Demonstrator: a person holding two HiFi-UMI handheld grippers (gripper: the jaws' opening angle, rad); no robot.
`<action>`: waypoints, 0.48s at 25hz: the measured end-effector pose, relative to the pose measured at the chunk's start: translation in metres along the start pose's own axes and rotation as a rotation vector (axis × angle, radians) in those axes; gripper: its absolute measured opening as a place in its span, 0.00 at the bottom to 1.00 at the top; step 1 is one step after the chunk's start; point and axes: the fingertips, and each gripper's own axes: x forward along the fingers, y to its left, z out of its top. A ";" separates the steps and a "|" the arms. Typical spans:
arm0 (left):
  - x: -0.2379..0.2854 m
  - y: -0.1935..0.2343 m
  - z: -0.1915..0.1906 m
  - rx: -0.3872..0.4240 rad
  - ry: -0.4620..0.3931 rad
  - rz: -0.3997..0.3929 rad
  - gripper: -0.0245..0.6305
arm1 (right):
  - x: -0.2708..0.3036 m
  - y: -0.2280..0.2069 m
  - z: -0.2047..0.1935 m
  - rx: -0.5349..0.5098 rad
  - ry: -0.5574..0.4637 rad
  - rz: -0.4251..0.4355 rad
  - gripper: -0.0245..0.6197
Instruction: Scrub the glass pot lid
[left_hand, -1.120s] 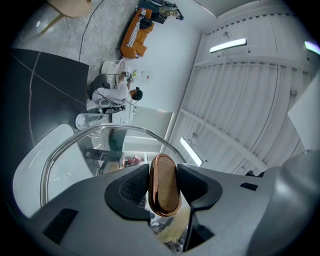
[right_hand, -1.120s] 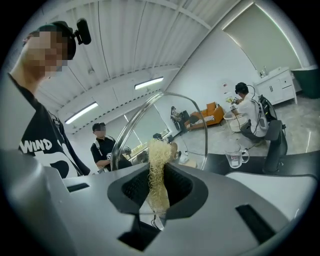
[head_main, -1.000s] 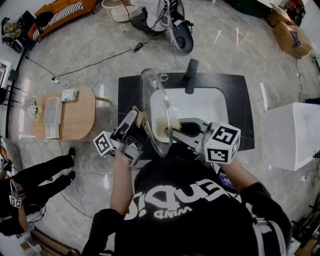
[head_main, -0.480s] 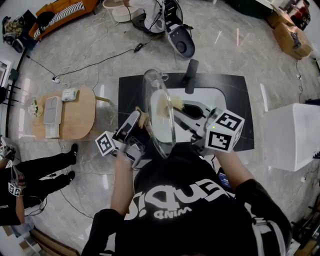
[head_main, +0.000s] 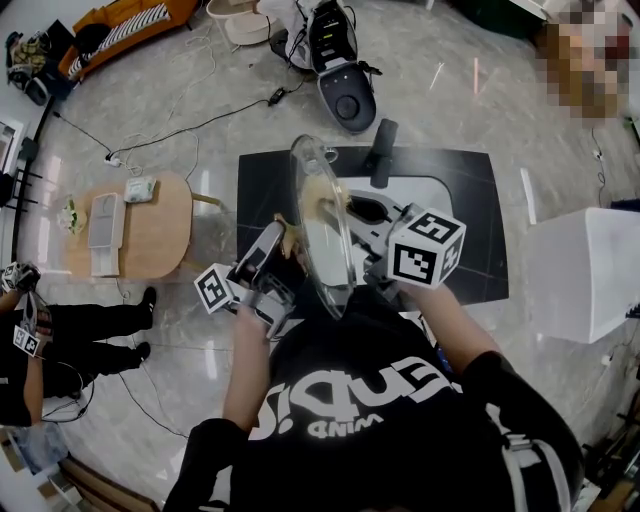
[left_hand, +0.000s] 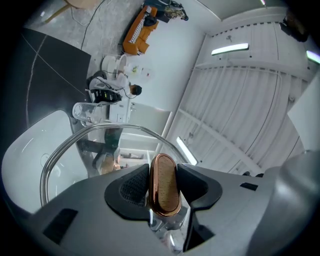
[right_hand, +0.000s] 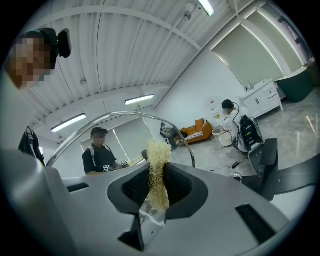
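Black counter (head_main: 470, 190) and white sink (head_main: 435, 215) lie beneath the glass pot lid (head_main: 322, 255), which the head view shows on edge, long axis running away from me, knob (left_hand: 164, 187) leftward; the left gripper view adds my left claw (left_hand: 164, 172) clamped on that knob, the right gripper view my right claw (right_hand: 159, 184) pinching a fibre scrubber (right_hand: 158, 152).

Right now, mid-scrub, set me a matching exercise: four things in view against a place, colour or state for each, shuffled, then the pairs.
1 lid knob
2 scrubber
3 glass lid
4 sink

A white, beneath the lid
B clamped in the right tool
C standing on edge, upright
D clamped in the left tool

Pairs: 1-D, 2-B, 3-C, 4-A
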 end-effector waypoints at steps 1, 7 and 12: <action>0.000 0.000 -0.001 -0.001 0.002 -0.001 0.31 | 0.002 -0.003 -0.002 0.005 0.002 -0.004 0.13; 0.001 0.000 -0.003 -0.002 0.011 0.000 0.31 | 0.013 -0.017 -0.018 0.019 0.033 -0.037 0.13; 0.003 -0.003 -0.003 -0.007 0.018 -0.002 0.31 | 0.023 -0.027 -0.031 0.029 0.062 -0.064 0.13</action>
